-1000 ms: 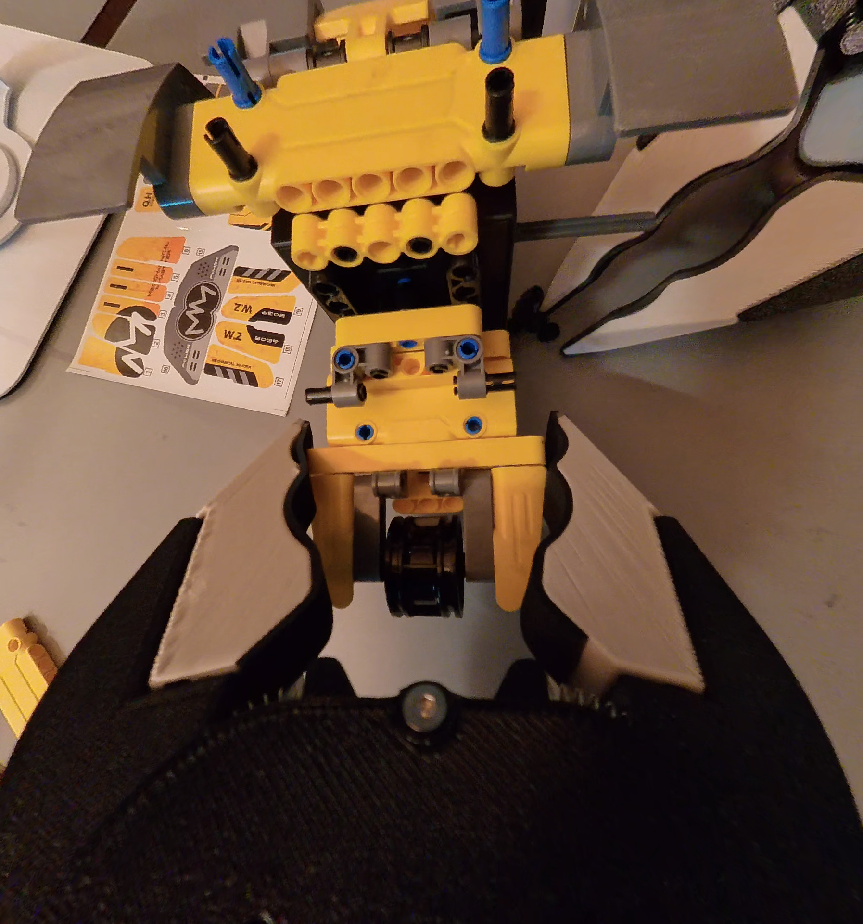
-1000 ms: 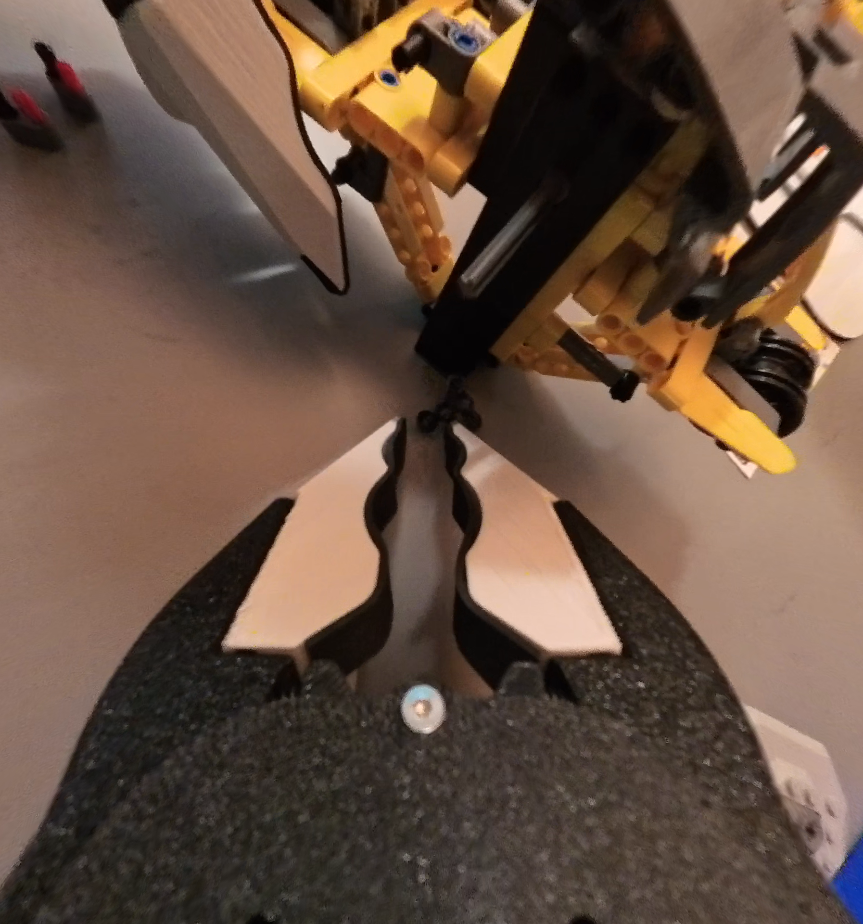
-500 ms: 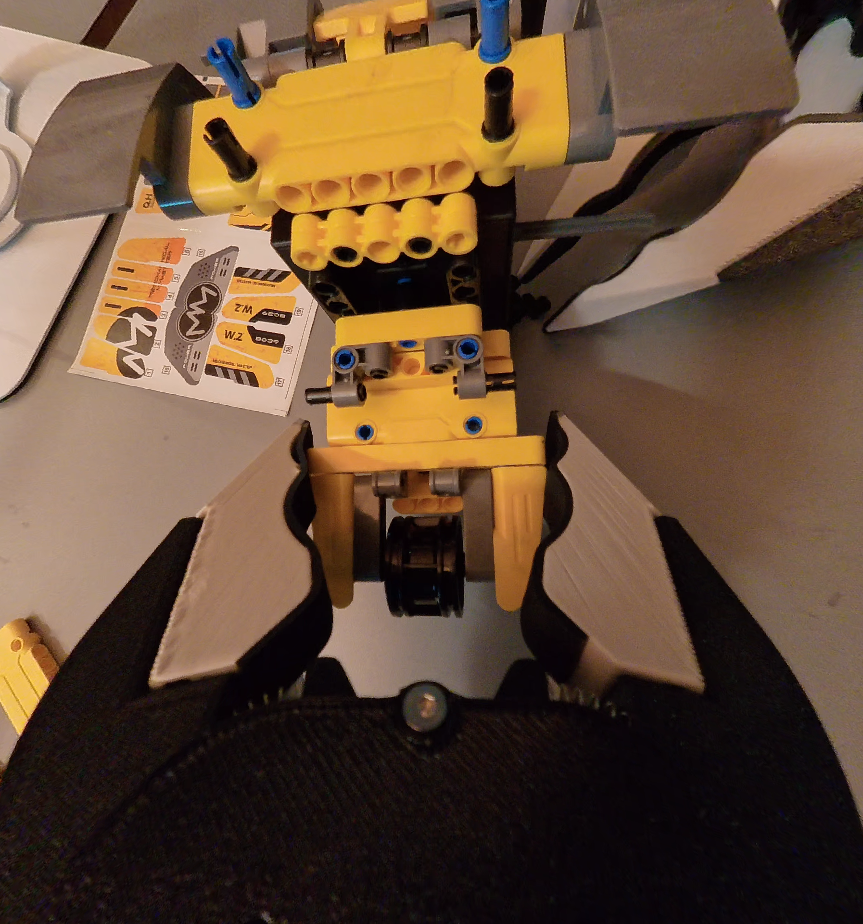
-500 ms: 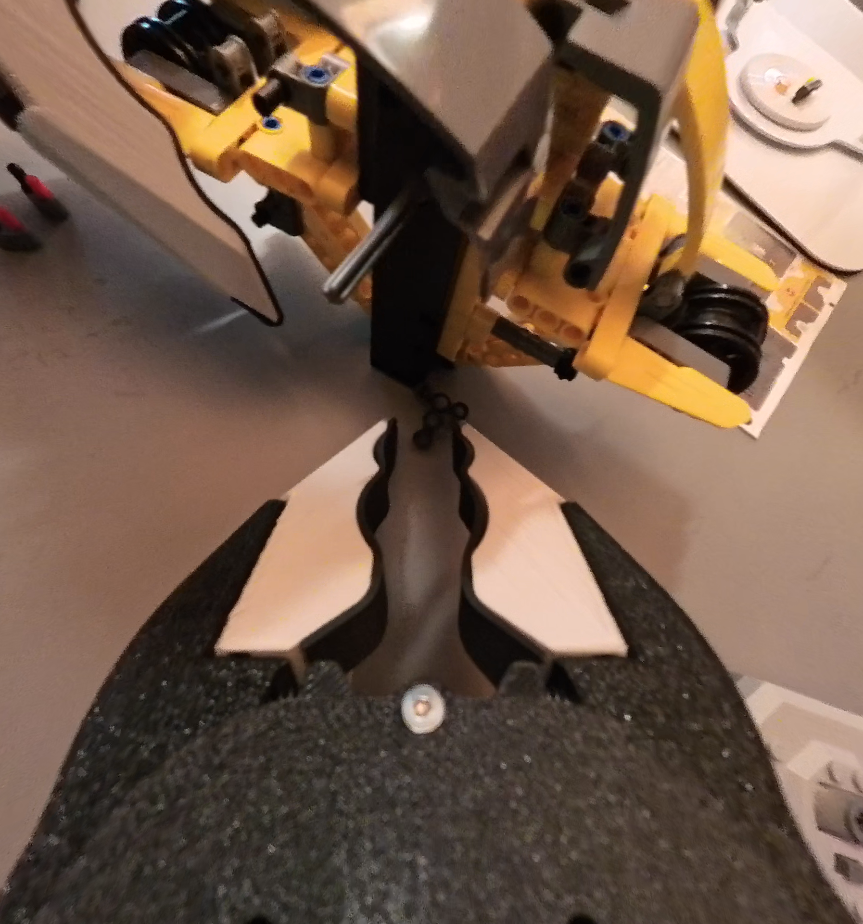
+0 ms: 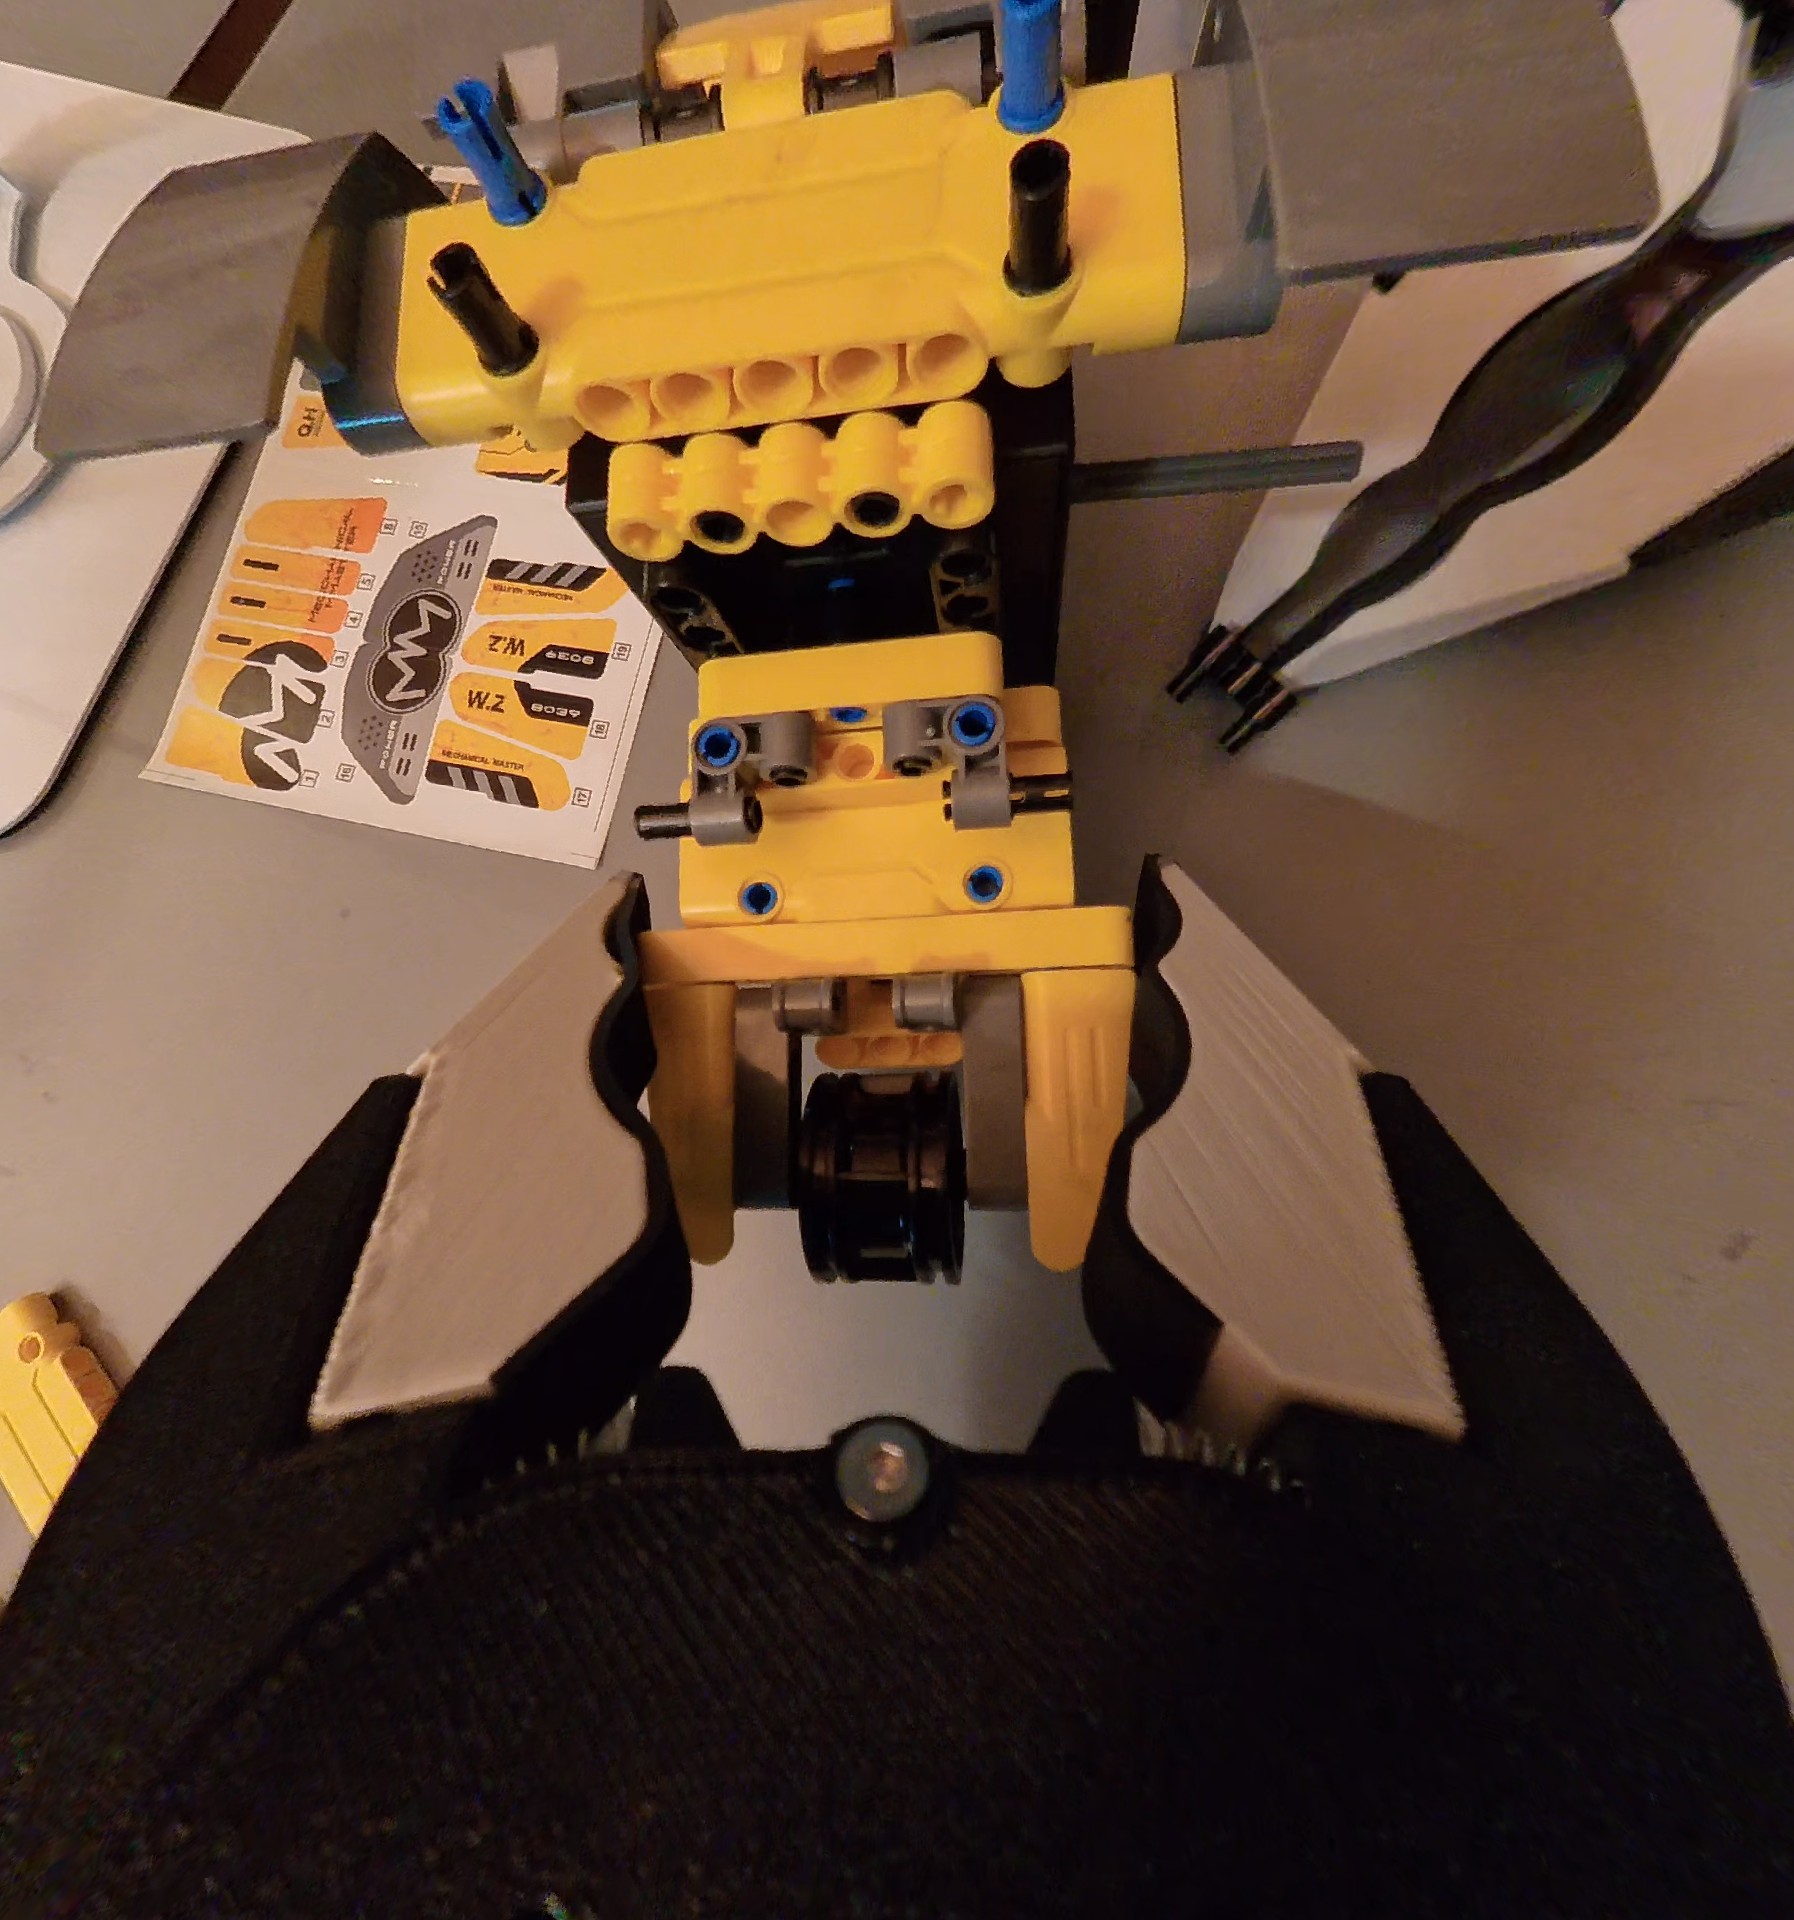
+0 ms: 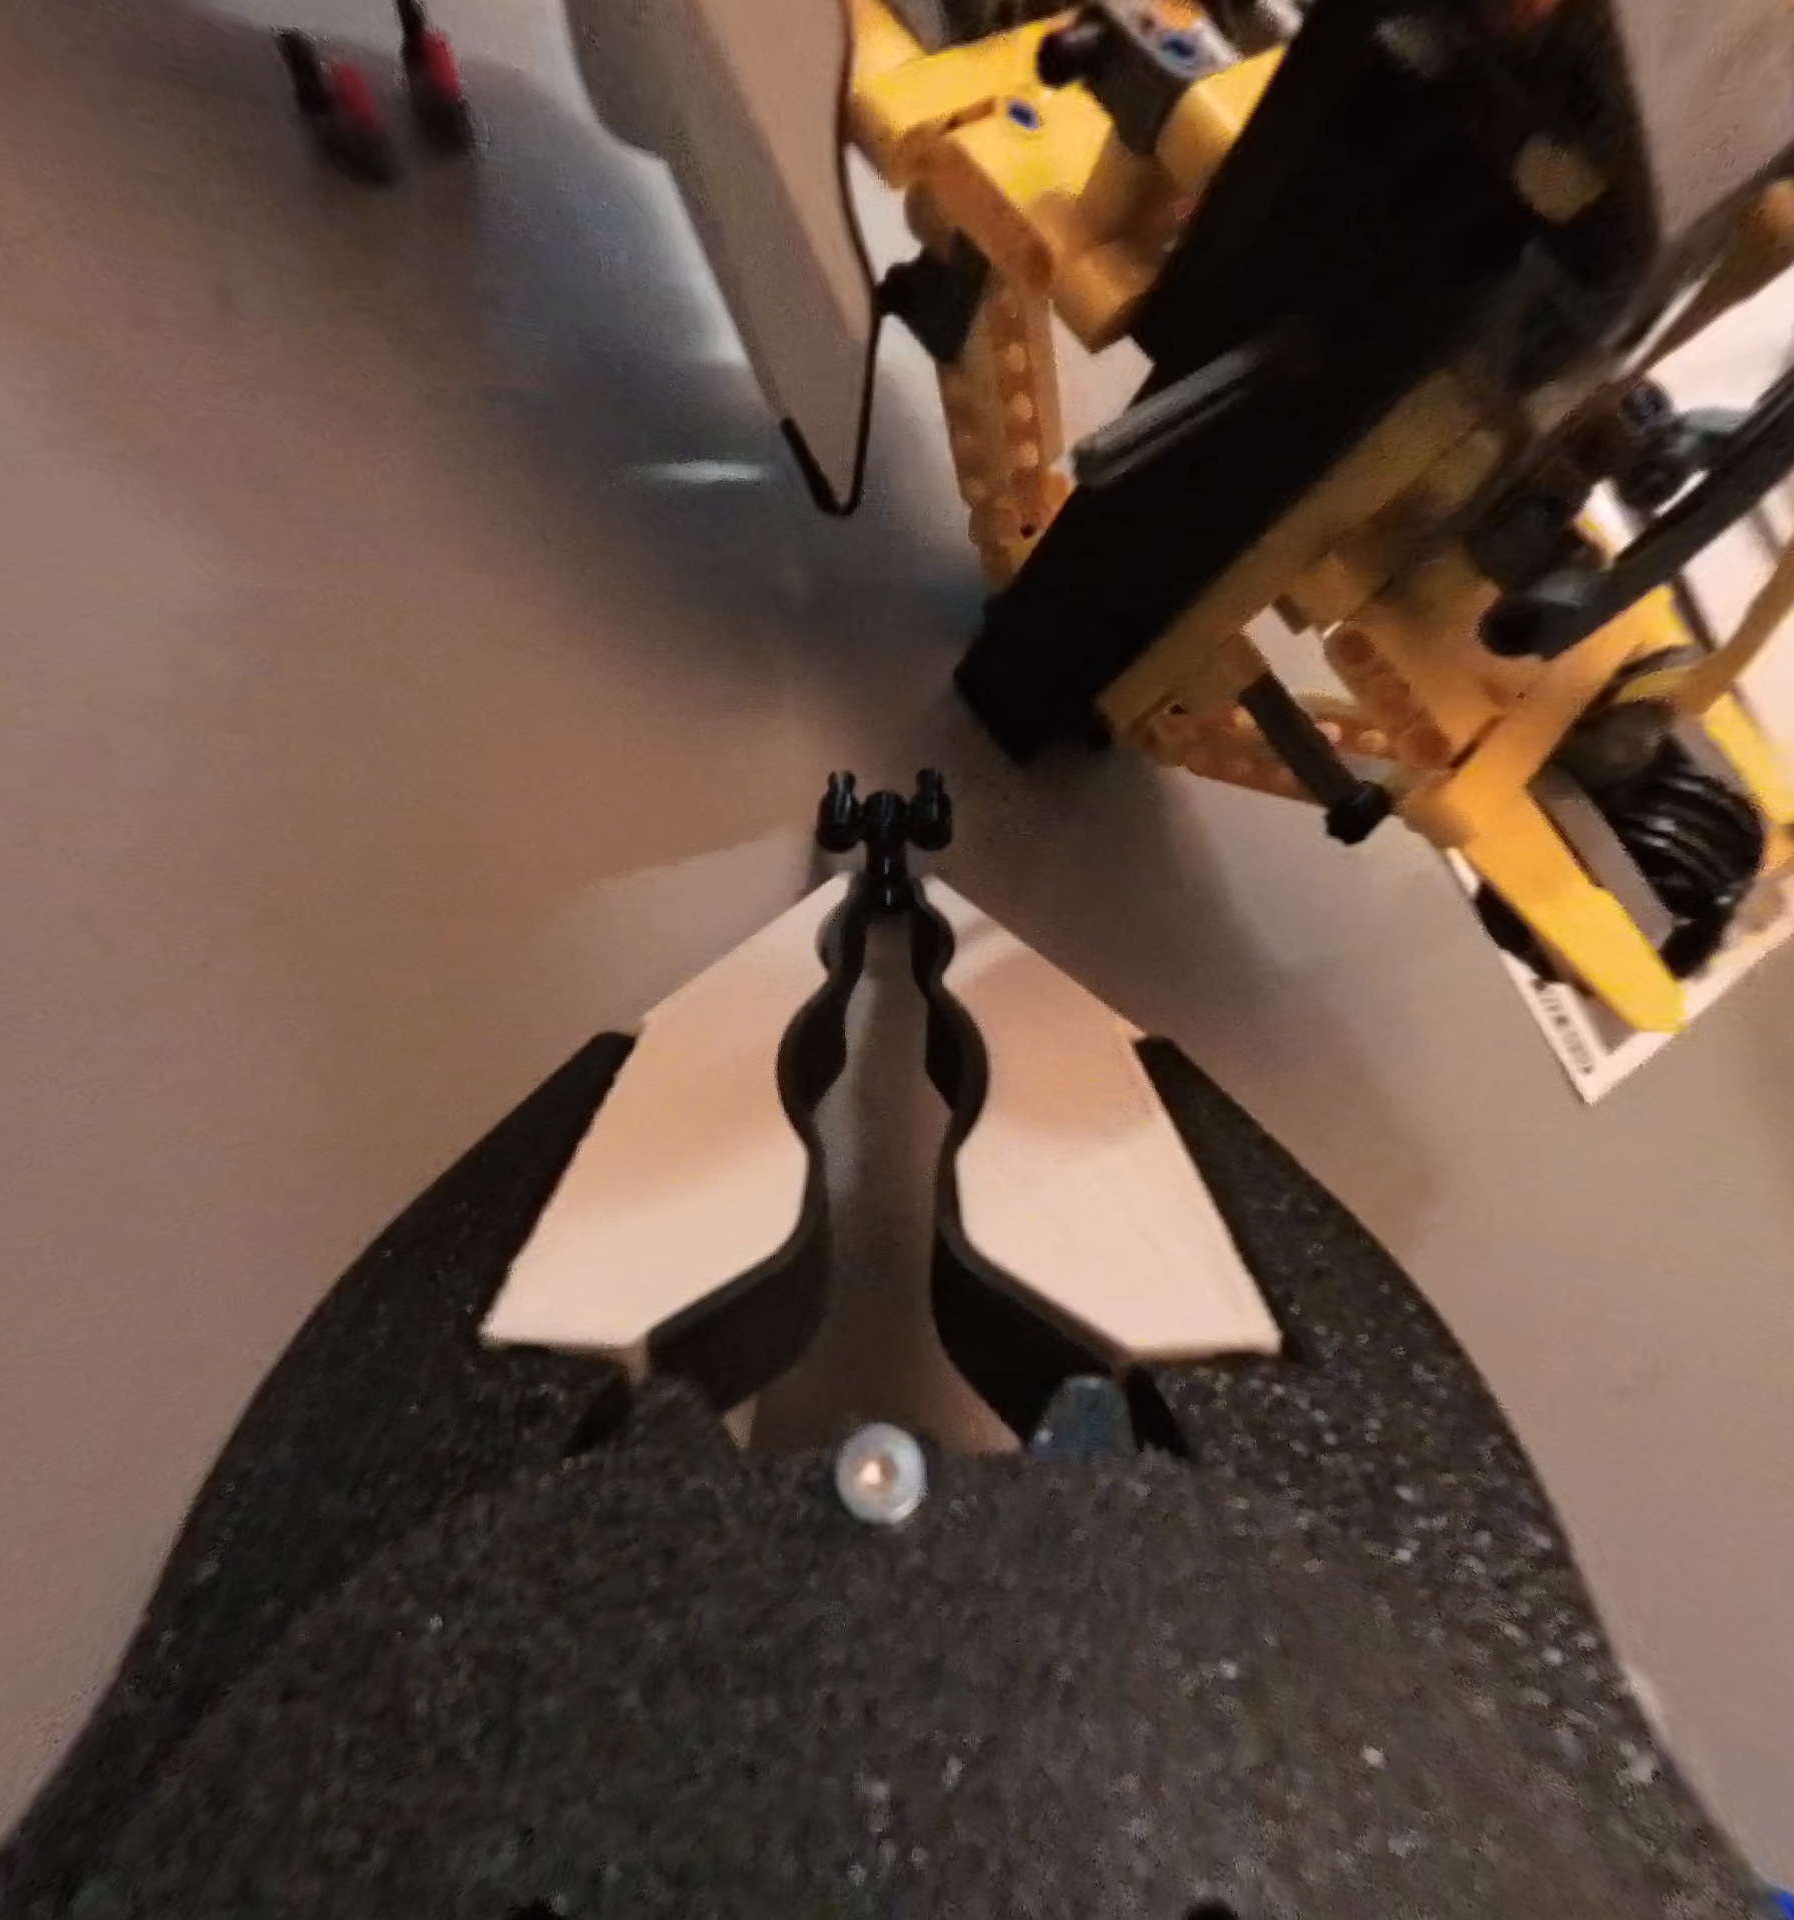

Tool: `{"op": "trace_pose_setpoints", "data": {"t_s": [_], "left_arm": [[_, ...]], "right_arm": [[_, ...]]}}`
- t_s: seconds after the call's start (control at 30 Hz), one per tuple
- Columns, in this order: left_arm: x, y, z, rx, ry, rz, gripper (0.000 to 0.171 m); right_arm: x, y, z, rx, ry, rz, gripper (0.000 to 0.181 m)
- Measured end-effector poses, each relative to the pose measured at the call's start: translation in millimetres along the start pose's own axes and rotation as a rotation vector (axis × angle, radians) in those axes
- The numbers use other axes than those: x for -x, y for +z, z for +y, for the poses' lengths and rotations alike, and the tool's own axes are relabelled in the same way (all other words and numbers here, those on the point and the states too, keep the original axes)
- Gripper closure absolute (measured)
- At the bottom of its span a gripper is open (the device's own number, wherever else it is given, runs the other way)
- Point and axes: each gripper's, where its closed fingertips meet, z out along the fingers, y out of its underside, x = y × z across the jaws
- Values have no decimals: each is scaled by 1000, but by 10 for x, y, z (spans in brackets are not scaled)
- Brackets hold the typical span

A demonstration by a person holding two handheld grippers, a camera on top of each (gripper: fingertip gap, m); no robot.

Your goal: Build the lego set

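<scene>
Presently, left gripper [image 5: 888, 1049] clamps the yellow brick model [image 5: 851, 665]; right gripper [image 6: 880, 883] pinches a small black connector [image 6: 882, 816].
Connector (barely nipped at the tips) could twist free if it strikes the model's black frame [image 6: 1101, 644].

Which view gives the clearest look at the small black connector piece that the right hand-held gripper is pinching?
The right wrist view: the small black connector piece sits sharp and centred at the tips of the right hand-held gripper. The left wrist view shows it only edge-on, far off beside the yellow brick model.
</scene>
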Motion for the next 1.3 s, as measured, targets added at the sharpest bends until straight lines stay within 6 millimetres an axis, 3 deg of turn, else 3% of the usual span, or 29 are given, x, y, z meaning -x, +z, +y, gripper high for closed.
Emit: {"op": "trace_pose_setpoints", "data": {"t_s": [0.07,0.17,0.3,0.5,0.6,0.83,0.97,1.17,1.3], "left_arm": [[0,0,0,-1,1,1,82],[1,1,2,-1,3,2,82],[3,1,2,-1,4,3,82],[3,3,-5,-2,7,-1,82],[4,3,-5,-2,5,1,82],[6,4,-6,-4,5,3,82],[5,4,-6,-5,5,3,82],[5,4,-6,-6,6,3,82],[5,3,-5,-5,7,2,82]], "right_arm": [[-41,-43,52,5,-15,14,174],[-136,-98,97,14,44,34,159],[-174,-178,11,-58,141,10,152],[-220,-131,-63,-122,497,-72,153],[-165,-82,-61,-105,585,-125,152],[-69,-60,-9,-37,547,-131,169],[-33,-90,0,-27,515,-147,169],[-228,-143,-155,-122,286,44,169],[-224,2,-82,-44,190,123,169]]}}
